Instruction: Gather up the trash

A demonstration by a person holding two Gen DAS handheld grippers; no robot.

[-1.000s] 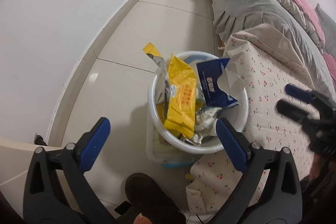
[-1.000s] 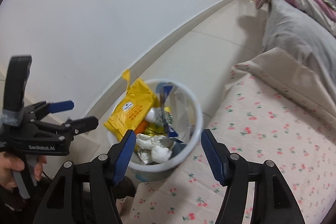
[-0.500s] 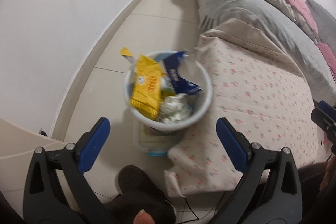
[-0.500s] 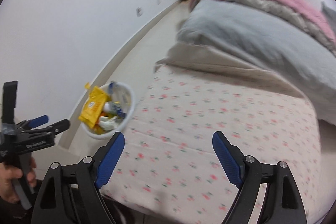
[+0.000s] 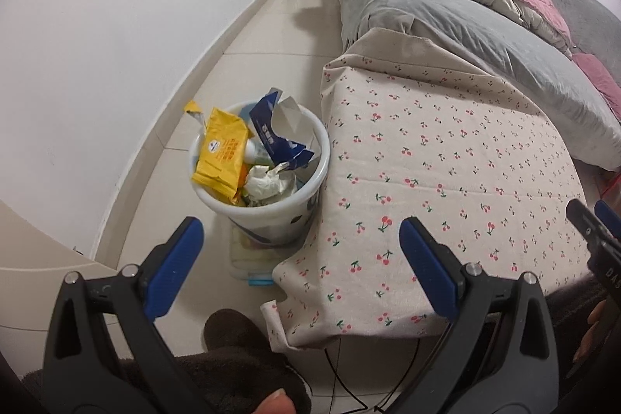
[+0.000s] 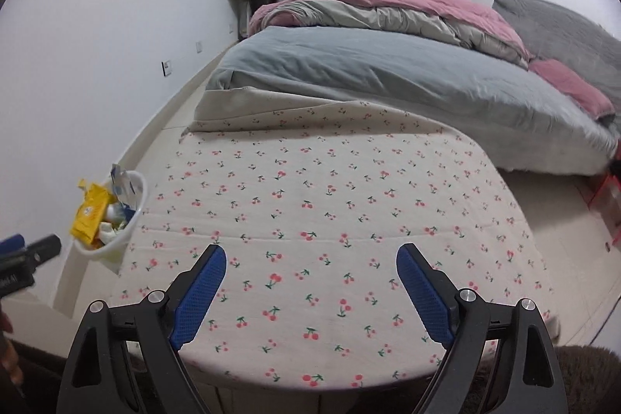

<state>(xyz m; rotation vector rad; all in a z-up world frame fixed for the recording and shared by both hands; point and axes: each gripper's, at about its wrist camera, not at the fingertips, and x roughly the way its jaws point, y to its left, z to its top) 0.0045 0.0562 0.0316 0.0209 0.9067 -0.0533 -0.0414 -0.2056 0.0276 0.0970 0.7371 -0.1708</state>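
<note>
Left wrist cam: I'm looking down at the white trash bin (image 5: pixel 259 181) standing on the tile floor, touching the edge of the cherry-print cloth (image 5: pixel 446 158) that covers a low table or bench by the bed. The bin is packed to the rim: a yellow wet-wipe pack (image 5: pixel 221 156) leaning over the near-left edge, a torn blue-and-white wrapper (image 5: pixel 273 132) sticking up at the back, crumpled white paper (image 5: pixel 269 183) in front. The left gripper (image 5: pixel 300 258) is hanging above and nearer to me than the bin w/ its jaws wide apart, nothing between them. A clear lidded box seems to be sitting under the bin, but it's mostly hidden, so I can't be sure.

Right wrist cam: I'm facing across the cloth toward the bed (image 6: pixel 388 64) w/ its grey and pink bedding. The right gripper (image 6: pixel 308 282) is over the cloth, jaws opening, nothing between the pads. The bin (image 6: pixel 130 220) is showing far left, well apart from this gripper. No loose trash is showing on the cloth.

Step in hand, imo: both tools are empty and I'm scanning for the next piece. Next move calls for finding any leftover litter outside these views, then closing on it and carrying it over to the already brimming bin.
</note>
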